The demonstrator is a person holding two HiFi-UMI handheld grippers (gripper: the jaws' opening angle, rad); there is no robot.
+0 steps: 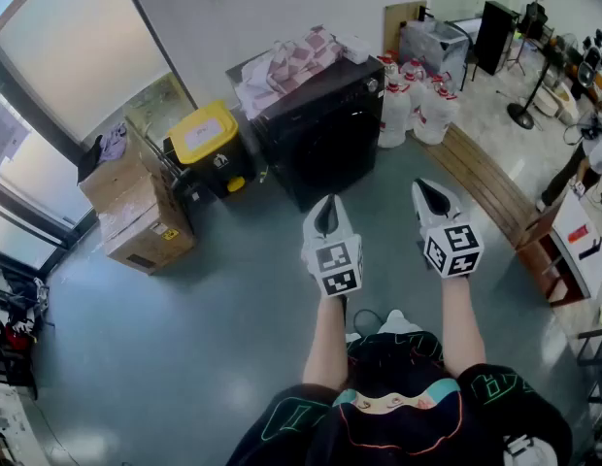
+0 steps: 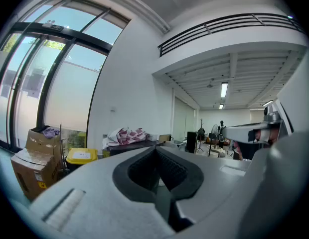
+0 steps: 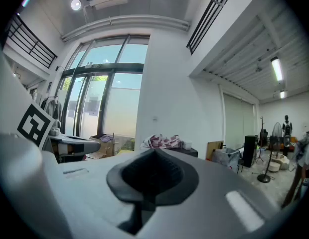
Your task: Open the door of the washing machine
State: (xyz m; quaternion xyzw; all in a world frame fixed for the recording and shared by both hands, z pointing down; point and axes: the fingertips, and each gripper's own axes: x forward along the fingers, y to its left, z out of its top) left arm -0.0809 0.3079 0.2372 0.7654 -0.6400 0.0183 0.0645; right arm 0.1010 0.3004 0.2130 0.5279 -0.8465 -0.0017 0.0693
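Note:
The black washing machine [image 1: 325, 134] stands against the white wall, its front door closed, a heap of pink-and-white cloth [image 1: 282, 66] on its top. My left gripper [image 1: 327, 208] and right gripper [image 1: 427, 192] hover side by side in front of it, a short way off the machine, both shut and holding nothing. In the left gripper view the machine's top [image 2: 125, 144] with the cloth [image 2: 125, 134] shows beyond the shut jaws. The right gripper view has the same cloth [image 3: 163, 142] straight ahead over its shut jaws.
A yellow-lidded bin [image 1: 206, 144] and stacked cardboard boxes [image 1: 136, 207] stand left of the machine. White jugs [image 1: 418, 105] sit at its right. A wooden bench [image 1: 495, 197] runs along the right side. Grey floor [image 1: 214, 299] lies between me and the machine.

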